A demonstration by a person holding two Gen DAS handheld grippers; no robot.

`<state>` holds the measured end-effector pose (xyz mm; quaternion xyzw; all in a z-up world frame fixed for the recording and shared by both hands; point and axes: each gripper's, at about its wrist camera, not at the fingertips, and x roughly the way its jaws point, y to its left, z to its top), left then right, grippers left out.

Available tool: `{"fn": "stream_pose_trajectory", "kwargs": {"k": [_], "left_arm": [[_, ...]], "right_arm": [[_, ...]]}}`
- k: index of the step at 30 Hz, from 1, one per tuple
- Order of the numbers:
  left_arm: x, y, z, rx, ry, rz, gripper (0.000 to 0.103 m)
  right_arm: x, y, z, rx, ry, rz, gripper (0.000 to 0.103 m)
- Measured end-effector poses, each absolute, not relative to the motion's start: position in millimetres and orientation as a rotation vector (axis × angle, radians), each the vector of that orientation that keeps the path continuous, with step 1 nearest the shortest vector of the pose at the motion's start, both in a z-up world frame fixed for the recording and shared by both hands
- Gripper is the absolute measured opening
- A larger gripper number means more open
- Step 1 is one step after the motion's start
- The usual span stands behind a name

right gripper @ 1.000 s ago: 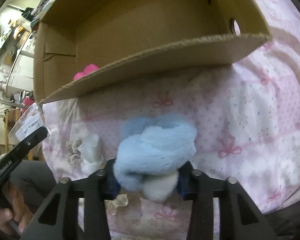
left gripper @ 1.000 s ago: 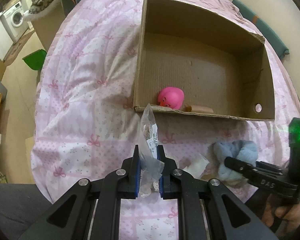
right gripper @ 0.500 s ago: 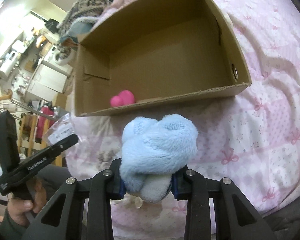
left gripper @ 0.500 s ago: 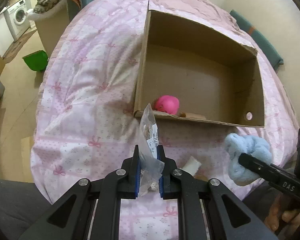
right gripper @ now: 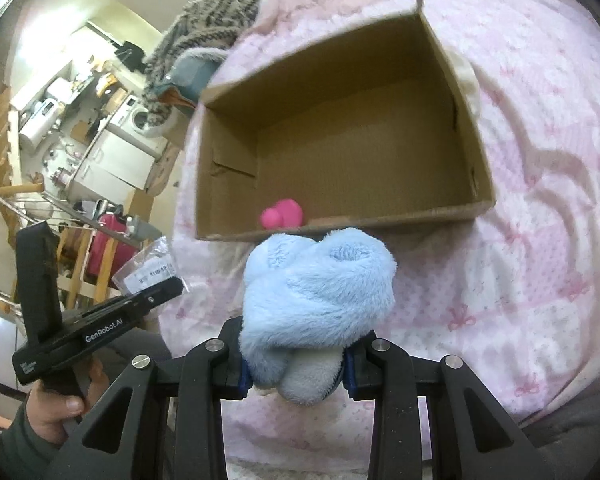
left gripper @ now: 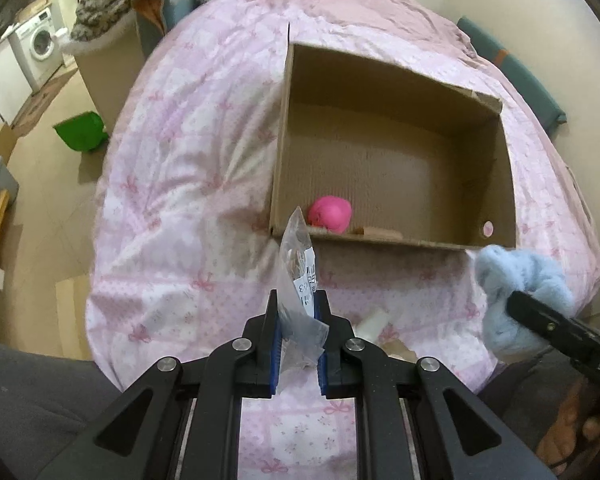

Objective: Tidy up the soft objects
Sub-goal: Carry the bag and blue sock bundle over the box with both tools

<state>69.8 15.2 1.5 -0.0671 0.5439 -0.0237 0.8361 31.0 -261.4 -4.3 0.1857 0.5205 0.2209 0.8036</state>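
Observation:
An open cardboard box (left gripper: 380, 241) stands on the pink bedcover (left gripper: 180, 200), with a pink soft toy (left gripper: 330, 219) inside against its near wall. My left gripper (left gripper: 298, 308) is shut on a clear plastic bag (left gripper: 298, 264) with a white label, held up in front of the box. My right gripper (right gripper: 298, 340) is shut on a fluffy light-blue plush (right gripper: 320, 284), off the bed and just short of the box's near wall (right gripper: 420, 216). In the right wrist view the pink toy (right gripper: 282, 213) peeks over the rim, and the left gripper (right gripper: 168, 292) with its bag (right gripper: 148, 264) is at the left.
A small white object (left gripper: 374, 320) lies on the bedcover near the front edge. A brown piece (left gripper: 382, 233) rests in the box beside the pink toy. Off the bed at the left are a green bin (left gripper: 82, 130) and a washing machine (left gripper: 40, 44).
The right gripper has lifted the blue plush off the bedcover and tipped down, so the box's inside now shows. The left gripper with its bag has risen a little.

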Motion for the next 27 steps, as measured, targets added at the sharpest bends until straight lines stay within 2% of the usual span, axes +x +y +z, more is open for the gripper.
{"fn": "stream_pose_trajectory", "kwargs": {"k": [13,27], "left_arm": [[135.1,1.2,38.0,-0.086,1.031,-0.077,0.013],[185.1,-16.8,-9.0,-0.037,0.988,-0.091,0.013]], "right_arm": [[77.9,-273.6,51.2,0.347,0.952,0.444,0.035],[129.1,-283.6,-7.9,0.34,0.981,0.319,0.035]]}}
